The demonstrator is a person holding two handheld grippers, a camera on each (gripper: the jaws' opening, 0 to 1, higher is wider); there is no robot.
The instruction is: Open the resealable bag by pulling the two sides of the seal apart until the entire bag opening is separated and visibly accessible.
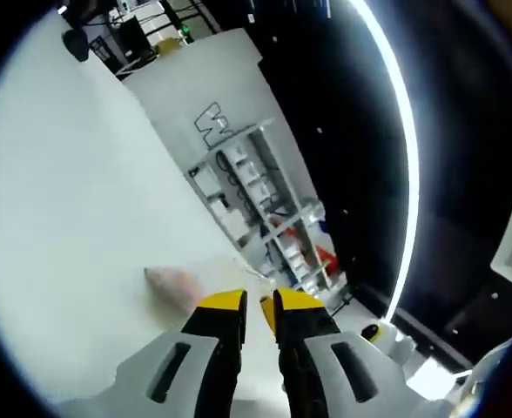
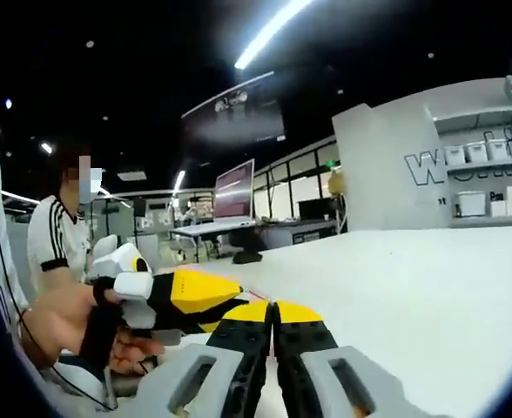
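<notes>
In the right gripper view, the right hand-held gripper point(image 2: 272, 306) has its yellow-tipped jaws pressed together, the left hand-held gripper point(image 2: 230, 288) reaching in beside it in a person's hand point(image 2: 60, 326), with a thin clear strip, apparently the resealable bag point(image 2: 258, 296), between the tips. The left gripper view shows its own jaws a narrow slit apart, grip unclear. A pinkish blur lies on the white tabletop point(image 1: 82, 226); shelving point(image 1: 265, 209) stands beyond.
</notes>
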